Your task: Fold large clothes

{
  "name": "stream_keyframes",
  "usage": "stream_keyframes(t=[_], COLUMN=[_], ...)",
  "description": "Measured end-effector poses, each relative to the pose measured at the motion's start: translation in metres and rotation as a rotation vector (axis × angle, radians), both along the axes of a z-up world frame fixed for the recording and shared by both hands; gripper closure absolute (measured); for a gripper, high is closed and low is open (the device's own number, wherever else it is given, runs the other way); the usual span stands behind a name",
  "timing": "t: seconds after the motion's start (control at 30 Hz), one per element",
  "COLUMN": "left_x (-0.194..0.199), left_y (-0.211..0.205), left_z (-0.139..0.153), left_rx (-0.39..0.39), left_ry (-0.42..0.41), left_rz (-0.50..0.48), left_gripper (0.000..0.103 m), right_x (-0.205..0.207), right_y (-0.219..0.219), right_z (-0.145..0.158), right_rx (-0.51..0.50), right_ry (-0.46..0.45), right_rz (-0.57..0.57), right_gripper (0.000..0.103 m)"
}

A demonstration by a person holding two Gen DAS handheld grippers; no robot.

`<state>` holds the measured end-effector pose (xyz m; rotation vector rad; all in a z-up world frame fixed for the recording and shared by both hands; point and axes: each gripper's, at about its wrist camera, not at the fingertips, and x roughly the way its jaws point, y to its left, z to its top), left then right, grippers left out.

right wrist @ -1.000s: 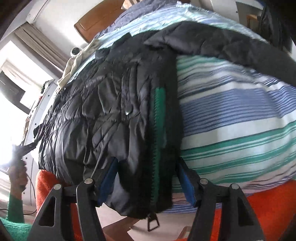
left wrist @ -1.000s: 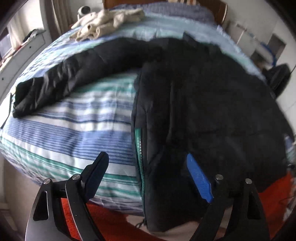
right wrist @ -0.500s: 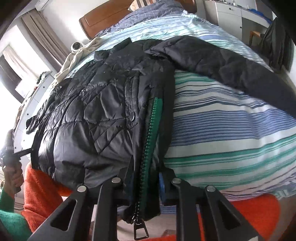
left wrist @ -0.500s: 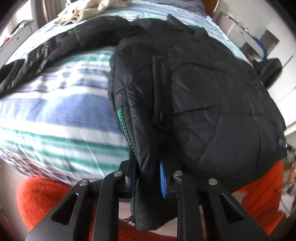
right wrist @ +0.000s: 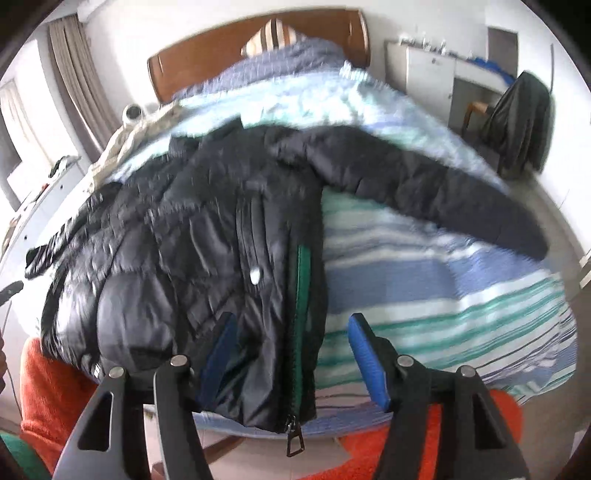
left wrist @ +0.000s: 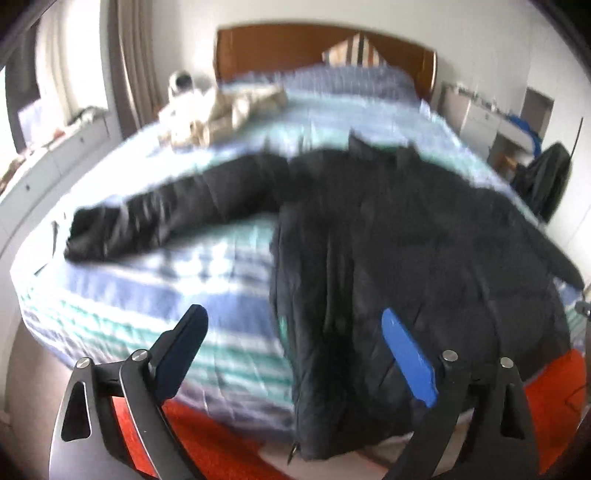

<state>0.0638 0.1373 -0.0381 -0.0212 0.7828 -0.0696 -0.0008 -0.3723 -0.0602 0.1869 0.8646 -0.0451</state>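
Here, one black jacket [right wrist: 192, 243] on one striped bed [right wrist: 443, 295], two tongs, left [left wrist: 291, 354] and right [right wrist: 291, 354], both released.

This is a home bedroom: a wide bed with a blue, white and green striped duvet [left wrist: 155, 291] fills the view, backed at 12 o'clock by a brown wooden headboard [left wrist: 295, 48] with a striped pillow [right wrist: 271, 35] against it. Grey-brown curtains [right wrist: 74, 70] hang at 10 o'clock by a bright window. A white cabinet [right wrist: 428, 74] stands at 2 o'clock, and an orange-red rug [left wrist: 546, 398] covers the floor at 6 o'clock.
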Motion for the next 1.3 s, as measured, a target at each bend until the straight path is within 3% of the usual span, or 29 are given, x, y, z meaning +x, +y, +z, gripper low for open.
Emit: stream_keyframes(t=[0.1, 0.13, 0.27, 0.4, 0.57, 0.73, 0.93, 1.07, 1.1, 1.13, 1.2, 1.23, 1.3], left_x=[0.002, 0.003, 0.012, 0.013, 0.004, 0.000, 0.001, 0.004, 0.004, 0.004, 0.003, 0.003, 0.001], left_y=[-0.011, -0.016, -0.043, -0.068, -0.097, -0.101, -0.085, -0.066, -0.063, -0.060, -0.056, -0.055, -0.055], left_z=[0.022, 0.027, 0.026, 0.007, -0.002, 0.001, 0.000, -0.008, -0.010, -0.013, -0.018, -0.021, -0.024], left_rx=[-0.018, -0.023, -0.021, -0.004, 0.038, -0.020, -0.064, -0.136, -0.145, -0.148, -0.143, -0.140, -0.122], left_ry=[-0.099, -0.124, -0.169, -0.113, -0.051, -0.041, -0.018, 0.036, 0.046, 0.059, 0.078, 0.085, 0.100], left_rz=[-0.015, -0.028, -0.052, -0.092, -0.143, -0.186, -0.106, -0.055, -0.044, -0.027, 0.000, 0.009, 0.024], left_gripper=[0.005, 0.005, 0.004, 0.004, 0.000, 0.000, 0.000, 0.000, 0.000, 0.000, 0.000, 0.001, 0.001], right_x=[-0.003, -0.003, -0.006, -0.010, -0.014, -0.010, 0.015, 0.030, 0.031, 0.030, 0.031, 0.033, 0.024], right_y=[0.004, 0.005, -0.002, -0.013, -0.028, -0.097, -0.213, -0.270, -0.278, -0.288, -0.299, -0.300, -0.301], right_z=[0.020, 0.024, 0.020, 0.009, 0.010, 0.003, -0.068, -0.106, -0.111, -0.119, -0.125, -0.123, -0.106], right_rx=[-0.029, -0.038, -0.005, 0.127, 0.125, 0.170, 0.498, 0.570, 0.584, 0.618, 0.651, 0.633, 0.561], right_ry=[-0.071, -0.086, -0.098, -0.092, -0.104, -0.134, -0.065, -0.107, -0.127, -0.157, -0.178, -0.174, -0.208], right_rz=[-0.020, -0.030, -0.035, -0.039, -0.069, -0.229, -0.486, -0.701, -0.759, -0.837, -0.910, -0.909, -0.928], right_gripper=[0.037, 0.032, 0.029, 0.029, 0.029, 0.029, 0.029, 0.030, 0.032, 0.041, 0.069, 0.089, 0.092])
